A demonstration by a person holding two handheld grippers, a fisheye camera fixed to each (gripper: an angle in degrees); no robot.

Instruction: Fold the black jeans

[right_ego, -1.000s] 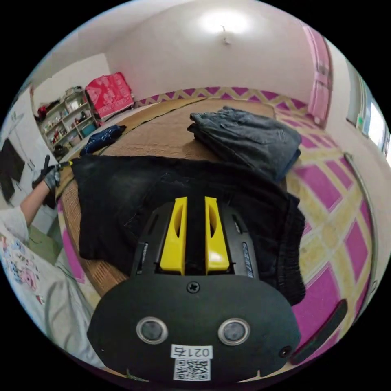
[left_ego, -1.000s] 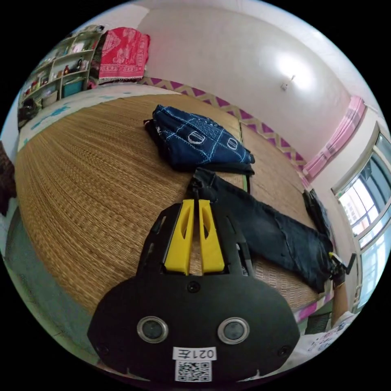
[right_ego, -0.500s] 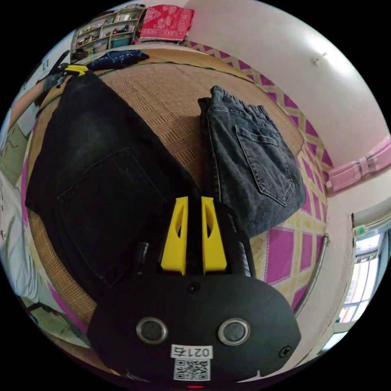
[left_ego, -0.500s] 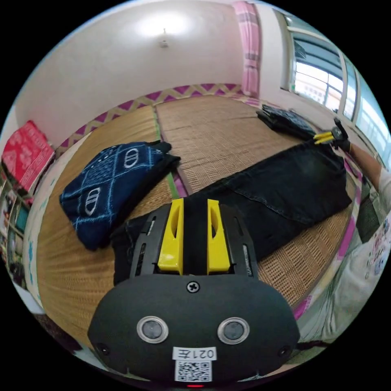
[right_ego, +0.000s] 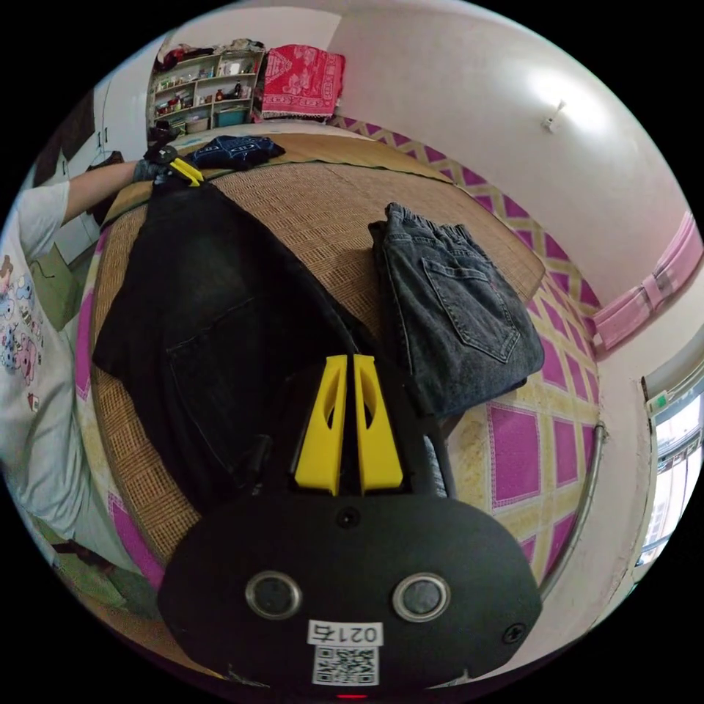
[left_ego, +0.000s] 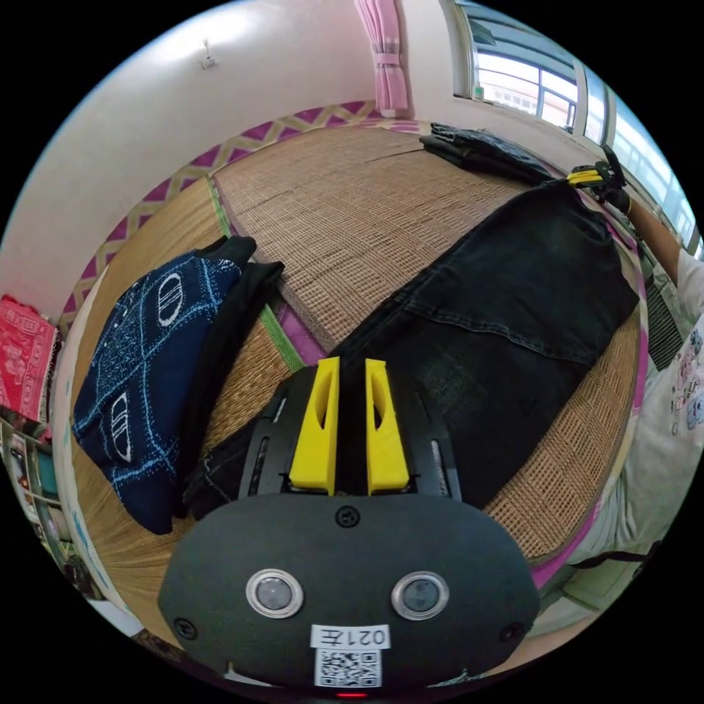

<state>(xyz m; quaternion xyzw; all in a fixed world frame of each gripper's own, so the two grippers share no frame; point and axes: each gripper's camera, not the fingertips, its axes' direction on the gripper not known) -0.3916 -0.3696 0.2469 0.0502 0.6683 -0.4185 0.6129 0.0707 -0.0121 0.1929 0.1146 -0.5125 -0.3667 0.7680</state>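
Note:
The black jeans (left_ego: 506, 308) lie stretched lengthwise on a woven straw mat (left_ego: 352, 198). My left gripper (left_ego: 350, 363) is shut on the leg end, with dark cloth pinched between its yellow jaws. At the far end of the jeans, my right gripper (left_ego: 587, 176) holds the waist. In the right gripper view, the right gripper (right_ego: 350, 359) is shut on the waist edge of the jeans (right_ego: 205, 293). From there the cloth runs away to the left gripper (right_ego: 180, 170), held in a gloved hand.
A folded blue patterned garment (left_ego: 147, 352) lies right beside the leg end. Folded grey jeans (right_ego: 455, 315) sit next to the waist end. Pink checked matting (right_ego: 513, 455), a shelf (right_ego: 198, 88) and a red cloth (right_ego: 301, 81) border the mat. The person's white shirt (left_ego: 682, 411) is at the mat's edge.
Both cameras have swung and rolled. Each gripper has kept its hold, and the jeans now lie longer and flatter between them along the mat's near edge.

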